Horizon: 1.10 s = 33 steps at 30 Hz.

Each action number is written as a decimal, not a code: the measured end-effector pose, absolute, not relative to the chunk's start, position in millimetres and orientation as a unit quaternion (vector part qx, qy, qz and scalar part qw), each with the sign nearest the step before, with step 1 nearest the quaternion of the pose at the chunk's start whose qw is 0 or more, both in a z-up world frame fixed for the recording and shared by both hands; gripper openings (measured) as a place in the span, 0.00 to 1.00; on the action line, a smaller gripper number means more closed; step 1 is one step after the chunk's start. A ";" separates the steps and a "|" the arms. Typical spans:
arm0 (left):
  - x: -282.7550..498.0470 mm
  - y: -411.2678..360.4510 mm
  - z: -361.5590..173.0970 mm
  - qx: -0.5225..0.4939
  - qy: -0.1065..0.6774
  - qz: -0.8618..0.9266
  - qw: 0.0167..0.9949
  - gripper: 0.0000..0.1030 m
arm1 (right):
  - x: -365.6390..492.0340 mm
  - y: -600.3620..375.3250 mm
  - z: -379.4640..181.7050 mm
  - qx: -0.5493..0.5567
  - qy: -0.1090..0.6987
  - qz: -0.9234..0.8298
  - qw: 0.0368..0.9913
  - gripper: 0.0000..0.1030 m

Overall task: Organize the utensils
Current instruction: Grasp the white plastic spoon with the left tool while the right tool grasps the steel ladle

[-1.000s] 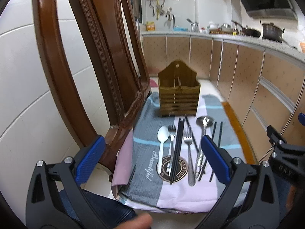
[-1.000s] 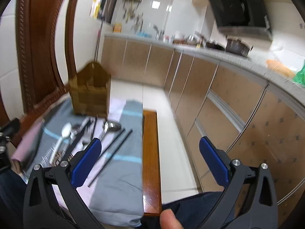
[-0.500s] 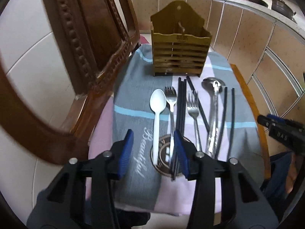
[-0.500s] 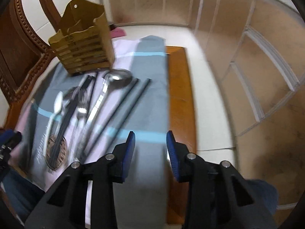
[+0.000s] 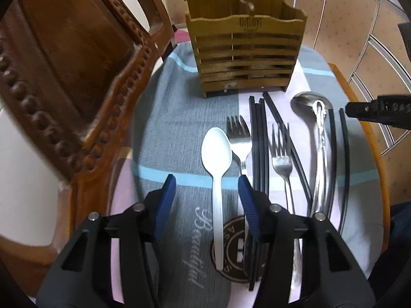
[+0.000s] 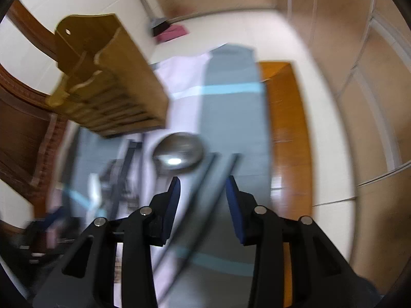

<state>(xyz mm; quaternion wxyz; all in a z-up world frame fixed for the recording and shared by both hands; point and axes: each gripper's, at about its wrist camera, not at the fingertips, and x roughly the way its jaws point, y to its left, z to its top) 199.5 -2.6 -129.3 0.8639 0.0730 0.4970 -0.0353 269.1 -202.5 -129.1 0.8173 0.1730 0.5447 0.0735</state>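
Observation:
Utensils lie in a row on a striped cloth (image 5: pixel 174 118) in front of a wooden slatted holder (image 5: pixel 244 48): a white spoon (image 5: pixel 216 151), two forks (image 5: pixel 239 138), black chopsticks (image 5: pixel 258 141), a steel ladle (image 5: pixel 318 133) and two more chopsticks (image 5: pixel 345 148). My left gripper (image 5: pixel 206 182) hovers over the spoon's handle, jaws part-way apart and opening, pads touching nothing. My right gripper (image 6: pixel 203 182) hangs over the two right-hand chopsticks (image 6: pixel 213 179), beside the ladle bowl (image 6: pixel 178 155), jaws opening, gripping nothing. The right wrist view is blurred.
A carved wooden chair back (image 5: pixel 64 77) rises close on the left of the cloth. Bare wood (image 6: pixel 285 128) shows past the cloth's right side, then pale floor and kitchen cabinets (image 5: pixel 359 38). The holder (image 6: pixel 108 77) stands at the cloth's far end.
Both grippers came down and forward over the utensils and tilted downward. Their jaws narrowed from wide open. The right one swung left over the cloth.

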 end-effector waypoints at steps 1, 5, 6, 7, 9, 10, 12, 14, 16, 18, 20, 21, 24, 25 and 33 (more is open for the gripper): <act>202.1 -3.7 -129.8 0.072 0.499 -0.036 0.863 0.50 | 273.9 -200.5 -132.2 0.181 0.548 0.078 0.813 0.38; 209.7 -8.6 -129.7 0.077 0.501 -0.041 0.861 0.51 | 290.9 -205.5 -142.7 0.222 0.541 0.074 0.808 0.38; 211.8 -9.5 -130.7 0.078 0.502 -0.041 0.860 0.51 | 294.8 -209.9 -147.1 0.241 0.540 0.073 0.803 0.38; 215.4 -9.8 -131.9 0.079 0.505 -0.039 0.858 0.51 | 297.5 -212.0 -151.7 0.255 0.544 0.071 0.797 0.38; 221.0 -9.3 -133.8 0.076 0.509 -0.039 0.856 0.51 | 303.0 -220.2 -162.1 0.304 0.543 0.081 0.778 0.38; 225.1 -8.8 -135.4 0.073 0.512 -0.040 0.855 0.51 | 303.9 -223.5 -163.2 0.319 0.540 0.087 0.774 0.38; 229.8 -9.1 -139.3 0.070 0.517 -0.040 0.852 0.51 | 307.7 -228.2 -167.9 0.346 0.534 0.100 0.765 0.38; 237.1 -8.7 -143.4 0.064 0.524 -0.044 0.848 0.51 | 309.9 -231.9 -169.5 0.368 0.526 0.112 0.759 0.38; 244.5 -7.9 -146.4 0.052 0.532 -0.055 0.843 0.51 | 313.5 -232.1 -167.8 0.372 0.520 0.123 0.759 0.36; 253.7 -6.1 -150.8 0.033 0.544 -0.071 0.835 0.46 | 315.5 -231.4 -164.2 0.365 0.515 0.129 0.765 0.22; 262.1 -5.4 -155.2 0.030 0.551 -0.071 0.831 0.36 | 315.6 -231.1 -163.5 0.361 0.512 0.134 0.768 0.12; 266.8 -5.8 -157.0 0.033 0.552 -0.069 0.830 0.31 | 315.3 -231.3 -162.0 0.359 0.511 0.136 0.769 0.10; 275.2 -7.9 -156.4 0.023 0.555 -0.075 0.828 0.21 | 314.9 -226.8 -161.3 0.338 0.511 0.126 0.780 0.02; 277.0 -10.0 -155.7 0.024 0.555 -0.074 0.828 0.21 | 314.3 -224.8 -162.2 0.334 0.512 0.124 0.782 0.01; 296.6 -26.7 -157.7 0.028 0.566 -0.052 0.822 0.29 | 309.4 -220.3 -163.7 0.317 0.513 0.120 0.789 0.01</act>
